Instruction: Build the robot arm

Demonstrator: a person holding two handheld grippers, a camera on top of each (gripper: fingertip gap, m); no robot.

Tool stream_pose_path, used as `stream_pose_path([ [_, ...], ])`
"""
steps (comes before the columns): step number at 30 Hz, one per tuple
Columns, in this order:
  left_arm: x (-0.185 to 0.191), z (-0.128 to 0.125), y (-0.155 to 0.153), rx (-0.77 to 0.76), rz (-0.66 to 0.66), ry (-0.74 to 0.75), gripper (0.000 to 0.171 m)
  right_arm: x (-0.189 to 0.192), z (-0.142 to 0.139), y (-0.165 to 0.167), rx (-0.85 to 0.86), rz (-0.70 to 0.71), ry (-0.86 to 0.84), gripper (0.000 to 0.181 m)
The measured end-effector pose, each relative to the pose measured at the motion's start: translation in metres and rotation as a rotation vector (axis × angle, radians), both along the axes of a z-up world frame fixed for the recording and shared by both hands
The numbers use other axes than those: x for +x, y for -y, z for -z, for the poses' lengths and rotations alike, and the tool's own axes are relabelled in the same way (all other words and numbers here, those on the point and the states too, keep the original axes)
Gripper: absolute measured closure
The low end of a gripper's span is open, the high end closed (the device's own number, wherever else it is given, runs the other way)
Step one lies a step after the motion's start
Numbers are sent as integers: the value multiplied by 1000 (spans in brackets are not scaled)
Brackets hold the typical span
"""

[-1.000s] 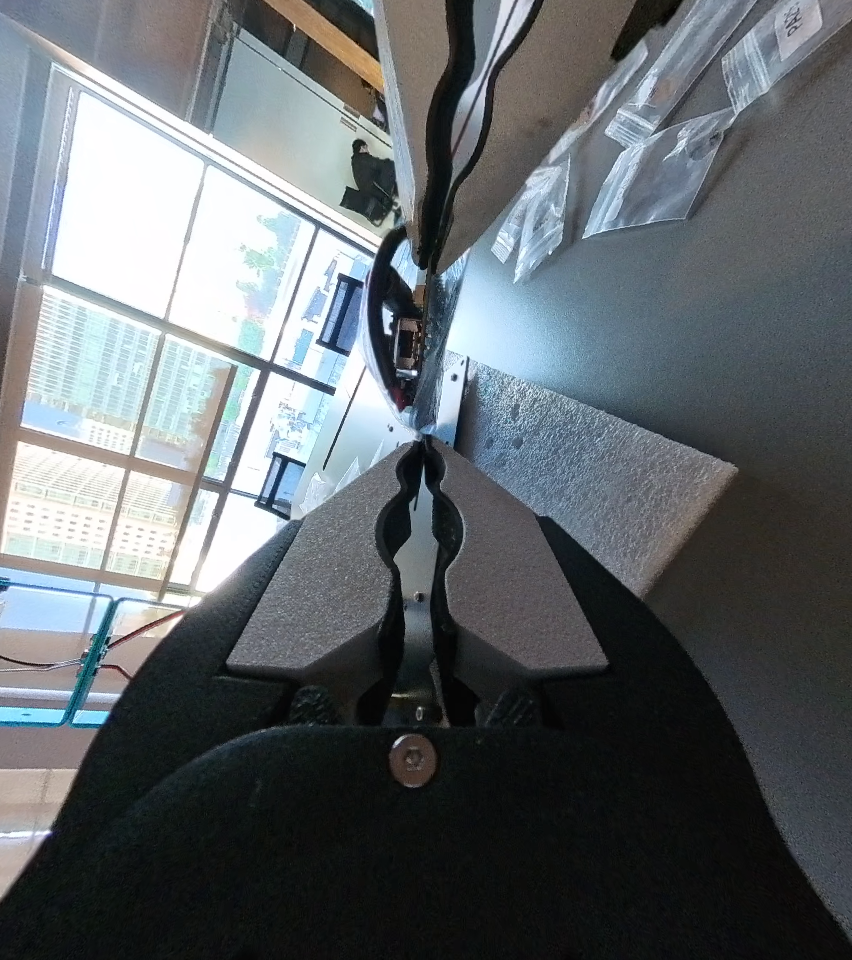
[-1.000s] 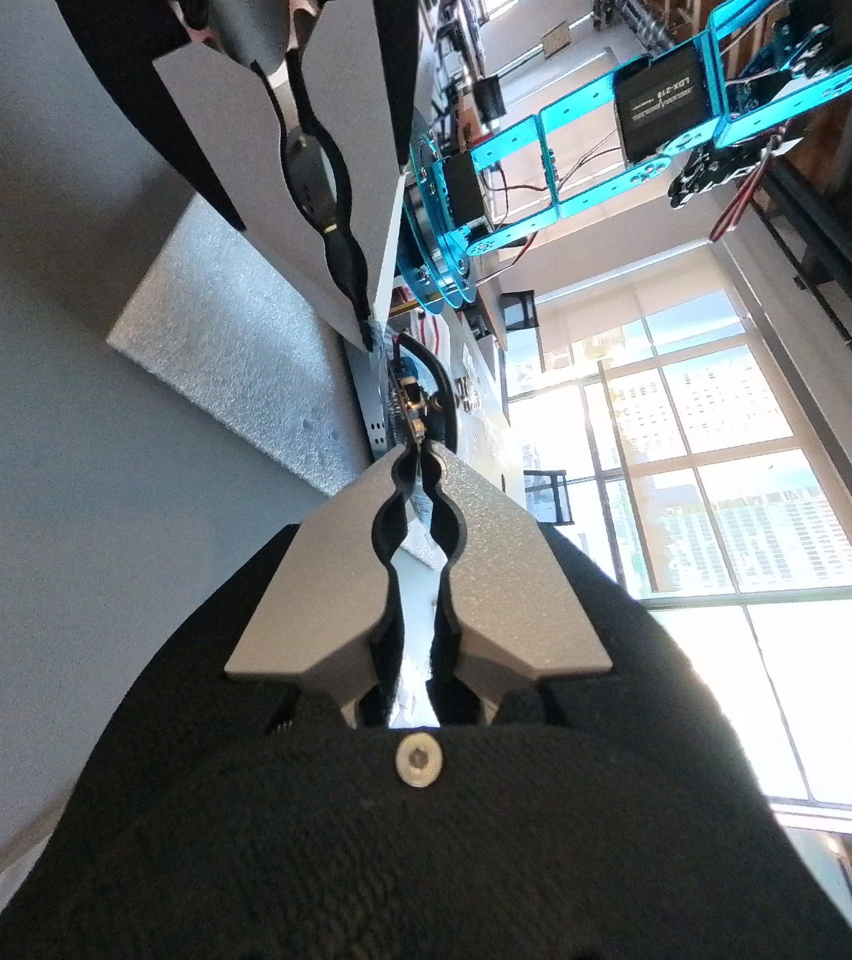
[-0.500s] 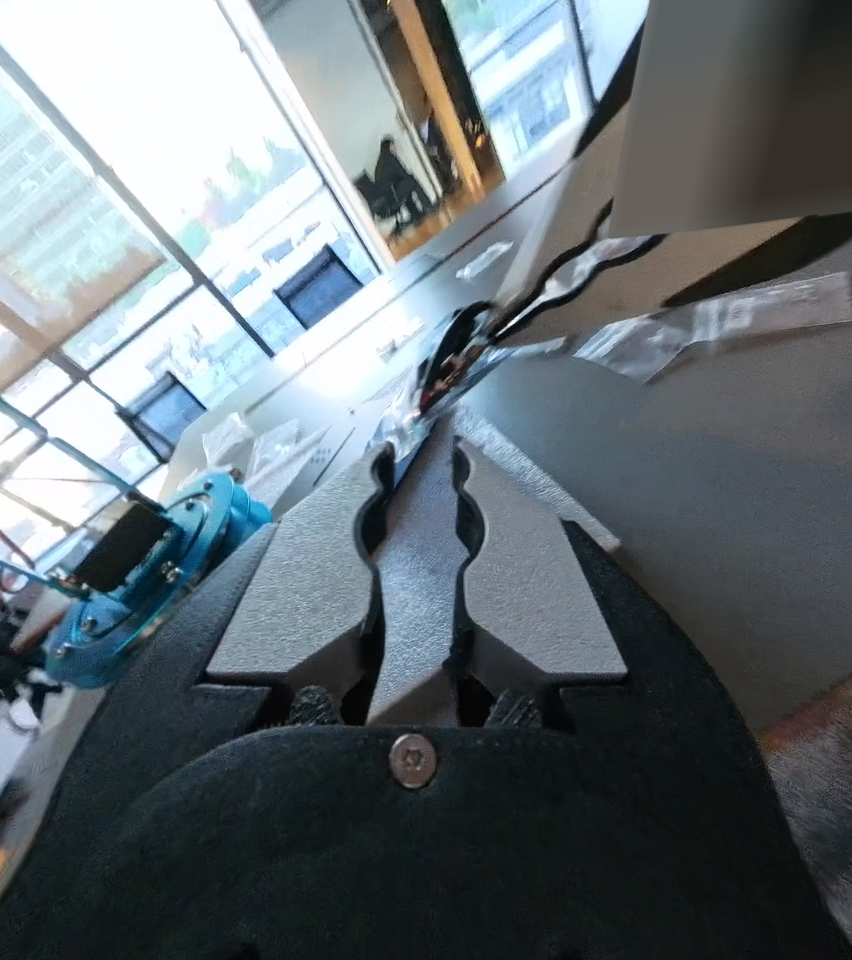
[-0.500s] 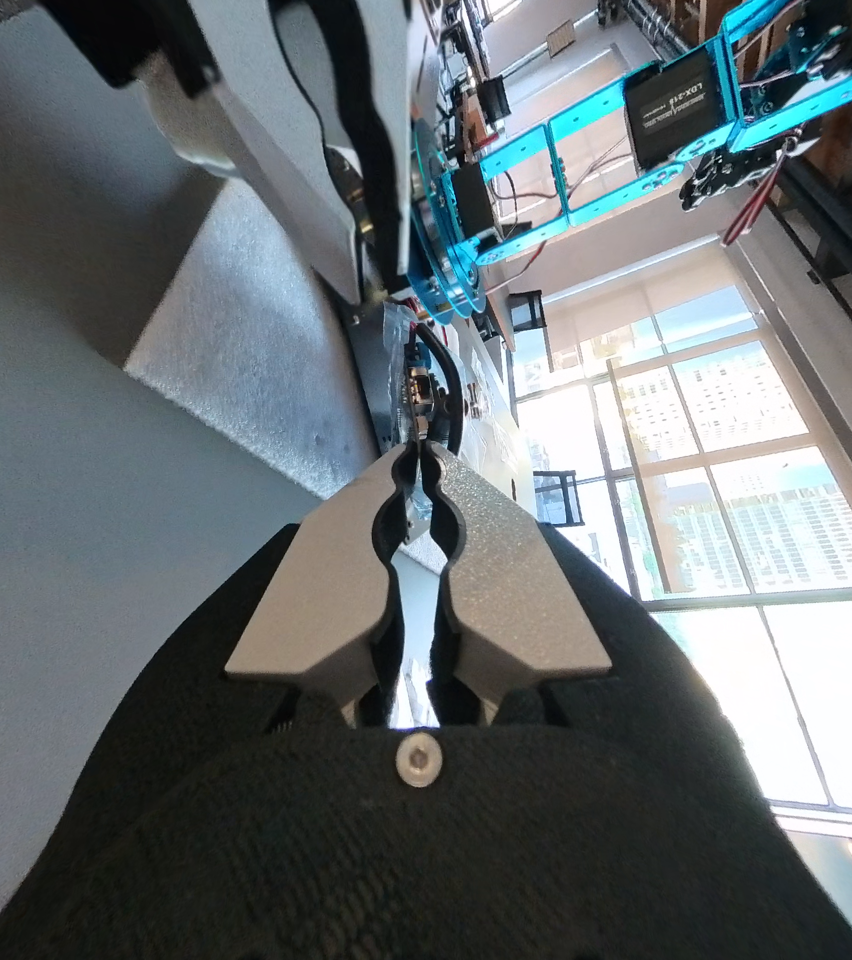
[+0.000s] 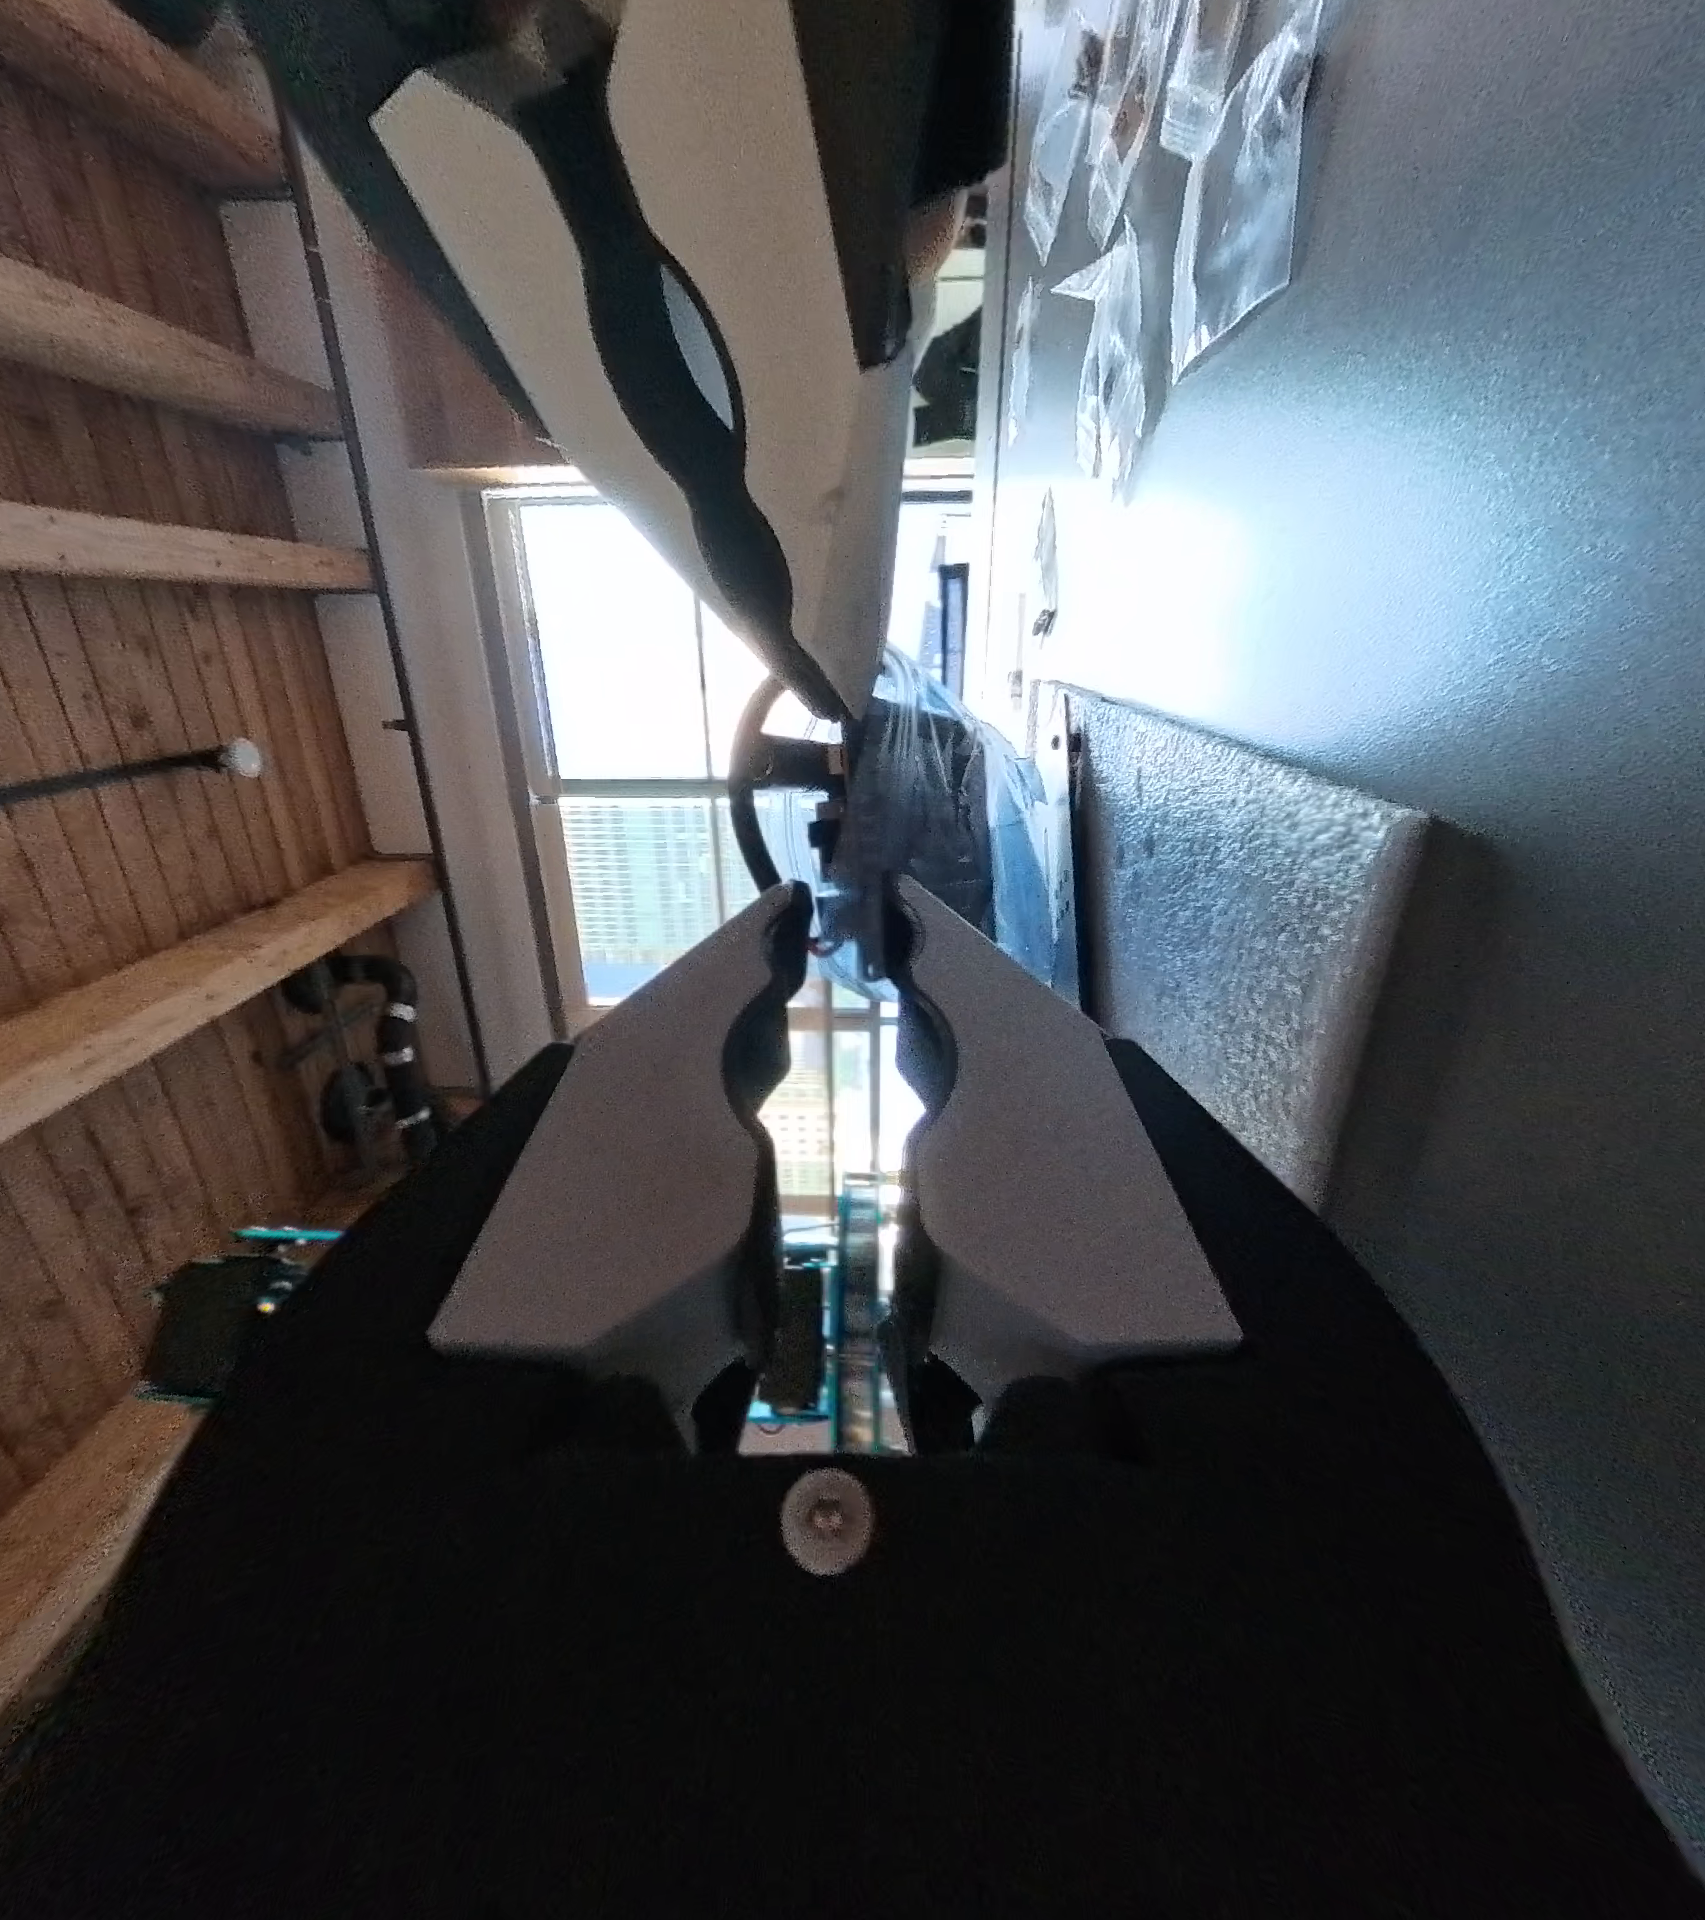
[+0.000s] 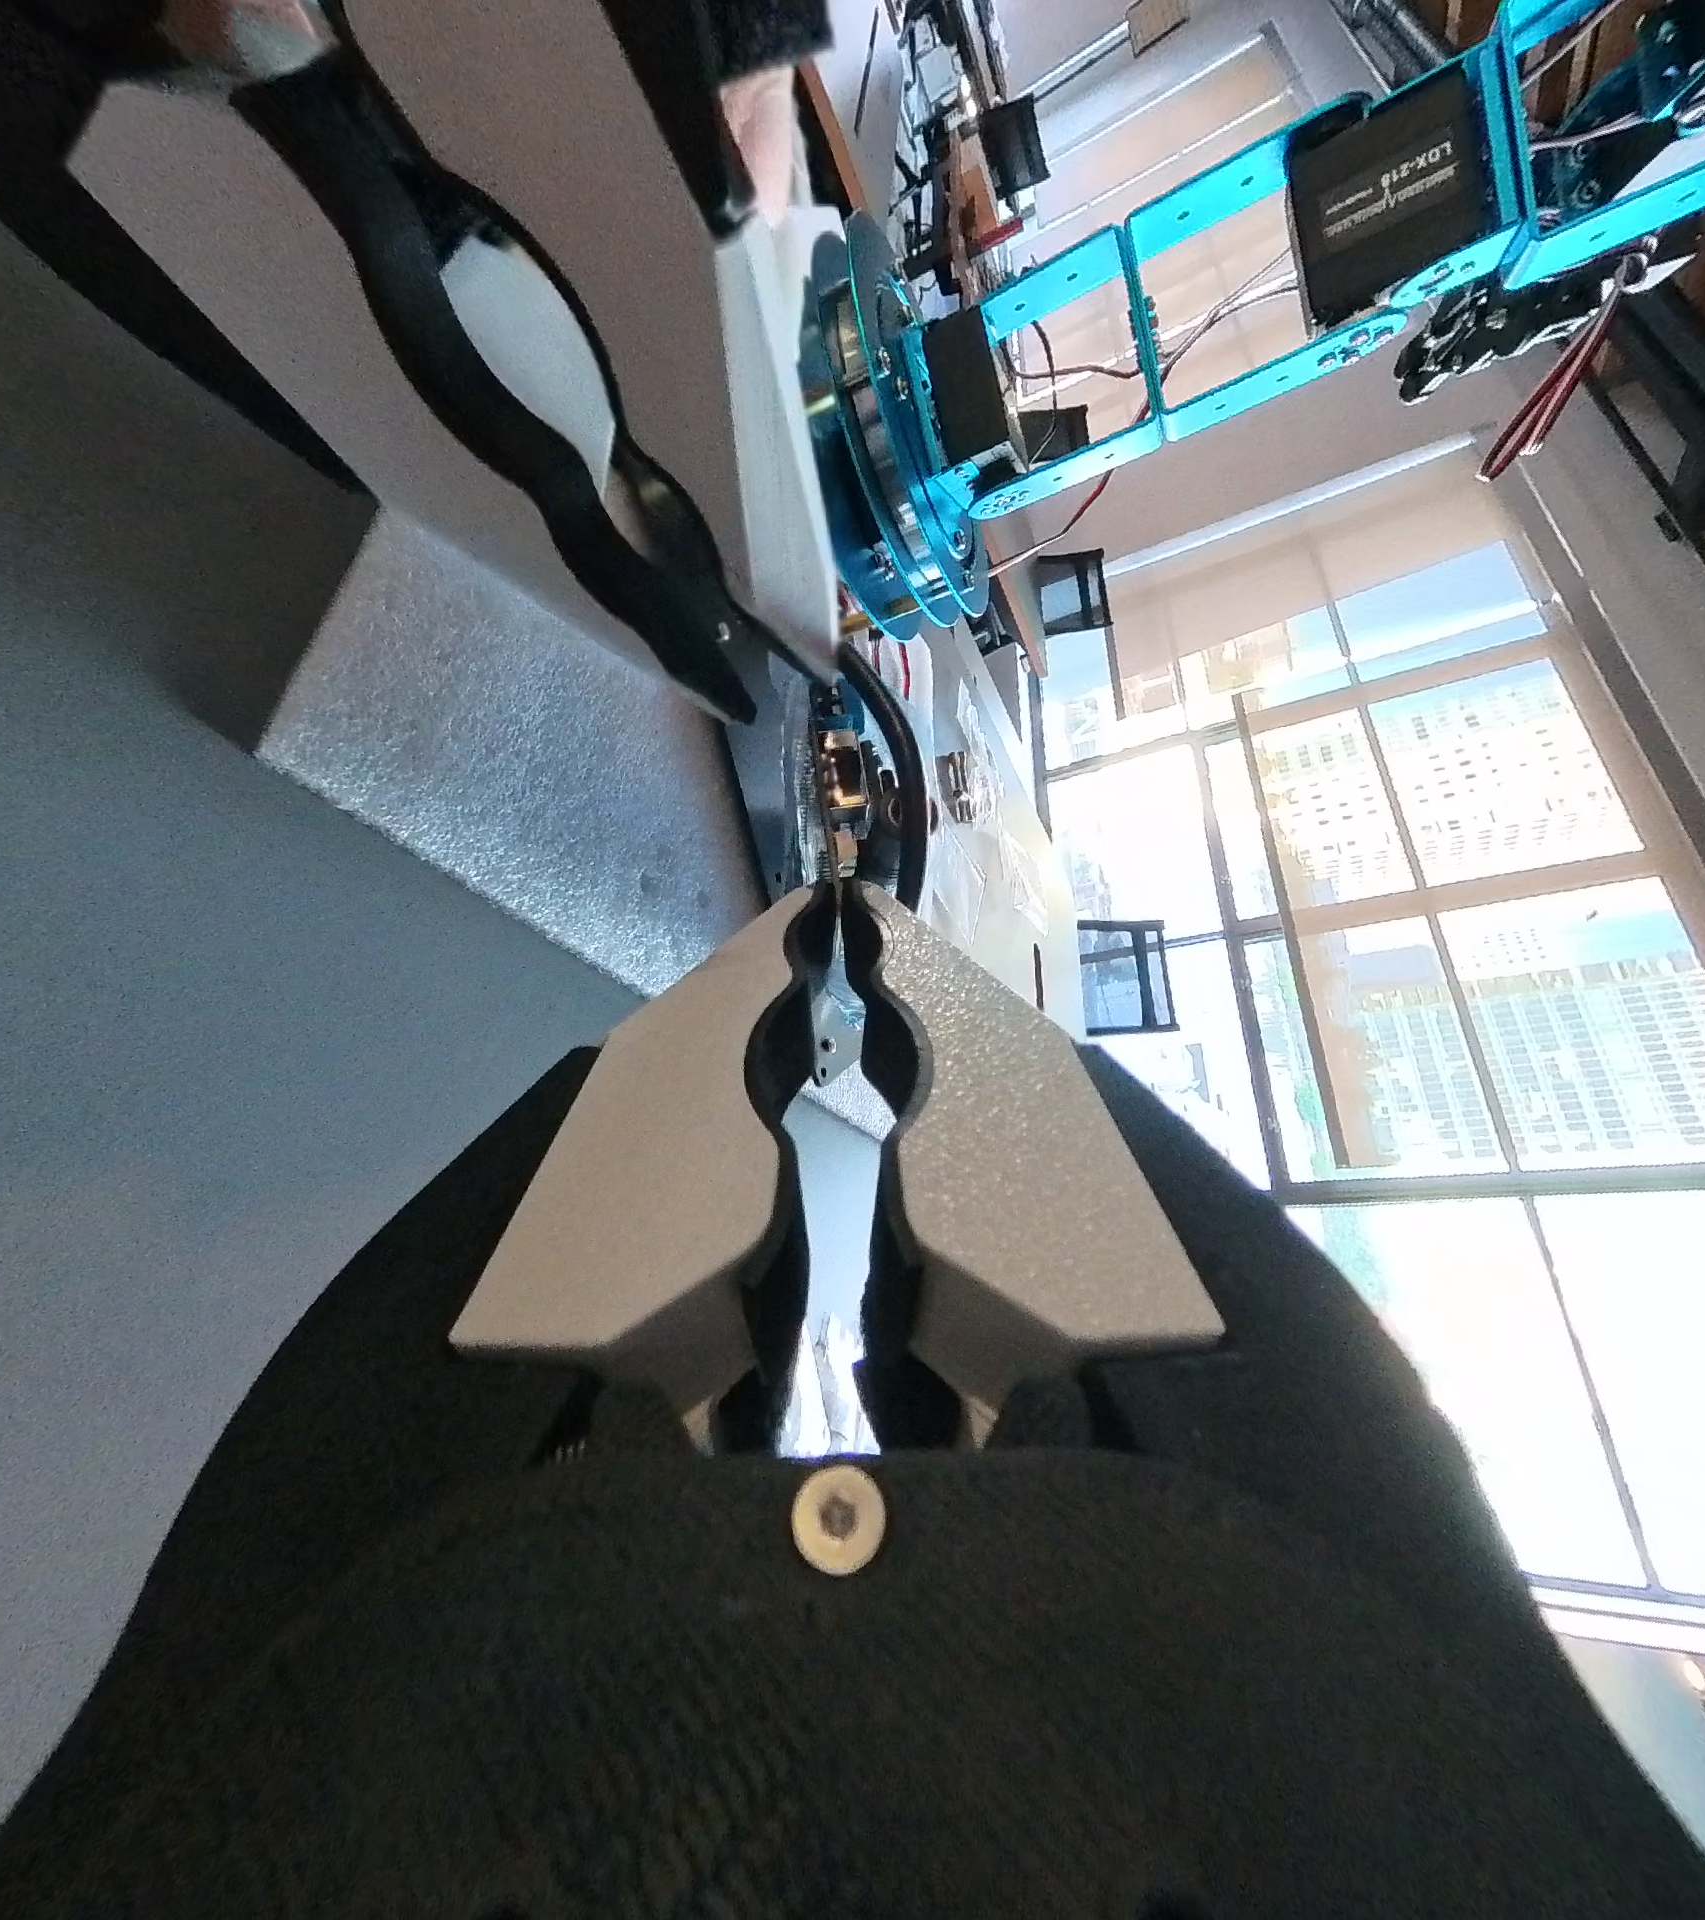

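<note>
Your right gripper (image 6: 840, 902) has its jaws clamped on the edge of a small circuit board (image 6: 840, 800) with a looping black cable (image 6: 898, 748), held on edge above the foam pad (image 6: 505, 790) on the grey tabletop (image 6: 100, 935). Your left gripper (image 5: 846, 902) has its jaws parted, their tips either side of the same board (image 5: 853, 831). Clear plastic bags (image 5: 1170, 187) lie farther along the tabletop, and a blue robot arm (image 6: 1191, 343) stands beyond.
</note>
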State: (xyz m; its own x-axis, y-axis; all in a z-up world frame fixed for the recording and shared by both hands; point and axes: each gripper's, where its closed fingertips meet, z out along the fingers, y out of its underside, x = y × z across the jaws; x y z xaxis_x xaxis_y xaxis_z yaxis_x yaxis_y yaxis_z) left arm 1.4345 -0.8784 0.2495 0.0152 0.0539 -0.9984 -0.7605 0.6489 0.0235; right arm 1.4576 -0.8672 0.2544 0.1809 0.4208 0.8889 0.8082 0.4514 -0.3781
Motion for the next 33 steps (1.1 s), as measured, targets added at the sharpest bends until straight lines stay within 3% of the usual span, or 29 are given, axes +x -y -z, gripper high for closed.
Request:
stream_pose_path([
  [9, 6, 5, -9, -13, -23, -60, 159, 0, 0, 0, 3, 2, 11, 181],
  [12, 3, 4, -10, -11, -26, -52, 171, 1, 1, -1, 4, 8, 13, 181],
  [20, -3, 8, -11, -37, -51, -27, 171, 1, -1, -1, 4, 12, -1, 181],
  [33, -3, 21, -6, -234, -23, -50, 171, 0, -2, 1, -9, 14, -28, 181],
])
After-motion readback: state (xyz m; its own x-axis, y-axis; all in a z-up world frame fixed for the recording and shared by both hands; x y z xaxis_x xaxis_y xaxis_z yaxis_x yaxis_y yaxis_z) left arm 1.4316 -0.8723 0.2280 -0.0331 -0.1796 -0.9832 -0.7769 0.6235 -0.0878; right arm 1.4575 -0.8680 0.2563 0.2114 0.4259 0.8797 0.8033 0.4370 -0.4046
